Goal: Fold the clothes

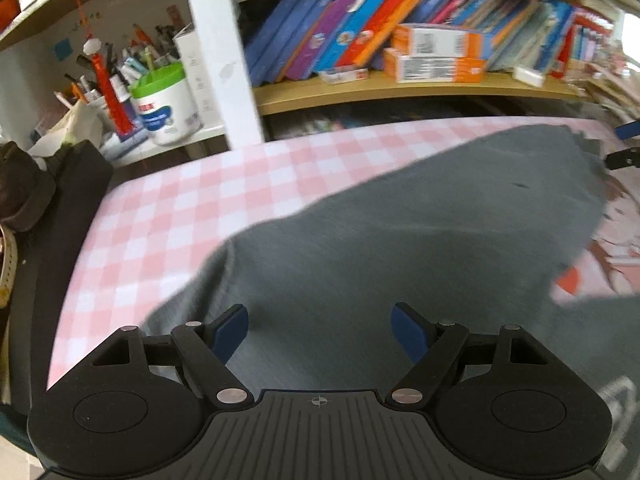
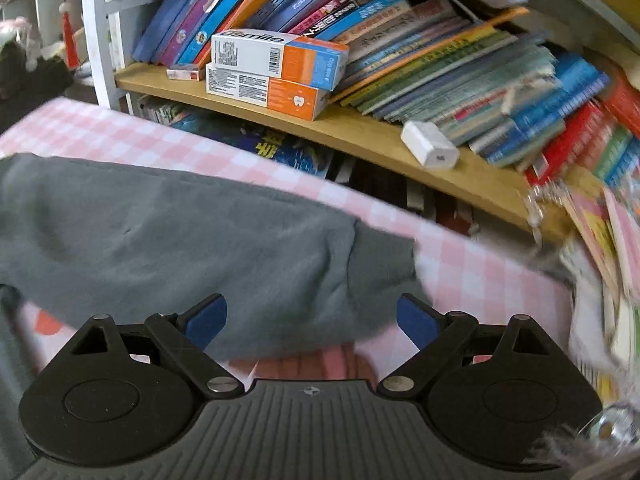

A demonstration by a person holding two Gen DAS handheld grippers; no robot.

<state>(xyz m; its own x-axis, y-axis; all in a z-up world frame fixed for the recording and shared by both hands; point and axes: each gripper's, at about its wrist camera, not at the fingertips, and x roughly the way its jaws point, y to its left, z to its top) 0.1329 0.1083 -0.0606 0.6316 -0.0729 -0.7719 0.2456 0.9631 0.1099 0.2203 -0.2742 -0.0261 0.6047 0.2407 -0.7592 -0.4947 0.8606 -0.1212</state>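
A dark grey garment [image 1: 400,240] lies on the pink-and-white checked table [image 1: 168,216]. A folded-over part crosses a pink printed area with a cartoon figure [image 1: 616,240]. My left gripper [image 1: 320,332] is open and empty, hovering above the garment's near left part. In the right wrist view the grey garment [image 2: 180,248] ends in a cuff-like end [image 2: 380,264]. My right gripper [image 2: 312,322] is open and empty, with its jaws standing either side of the garment's lower edge near that end. Its tip [image 1: 624,144] shows at the left wrist view's right edge.
A wooden shelf [image 2: 360,136] behind the table [image 2: 480,272] holds slanted books [image 2: 440,60], two orange-and-white boxes [image 2: 276,68] and a white charger [image 2: 430,145]. A white post [image 1: 220,52], a tub of pens [image 1: 164,96] and dark objects [image 1: 60,208] stand at the left.
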